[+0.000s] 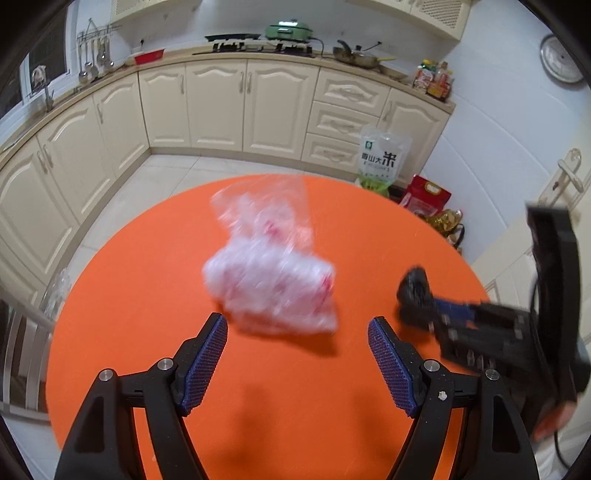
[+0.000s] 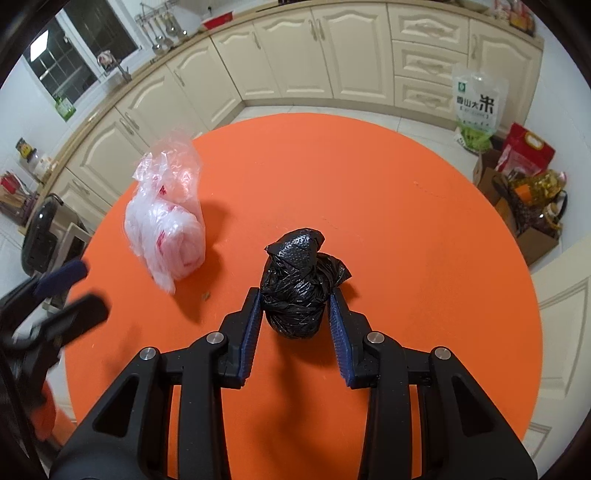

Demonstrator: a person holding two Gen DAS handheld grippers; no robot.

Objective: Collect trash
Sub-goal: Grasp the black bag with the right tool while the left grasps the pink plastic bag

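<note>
Now: right gripper (image 2: 293,308) pinches crinkly black bag (image 2: 297,286); filmy clear bag (image 2: 166,218) beside.

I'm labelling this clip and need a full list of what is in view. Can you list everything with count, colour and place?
table: 1, orange, round, under both claws
clear bag: 1, see-through with red print, crumpled, on the table's left part
black bag: 1, black, bundled, on the table between the right claw's fingers
cabinets: a row, cream, along the far walls
rice bag: 1, clear with green, on the floor by the drawers
red box: 1, red, on the floor beside the rice bag
pan: 1, dark, on the counter
green pot: 1, green, on the counter
left claw: 1, black with blue pads, open, facing the clear bag
right claw: 1, black with blue pads, around the black bag
</note>
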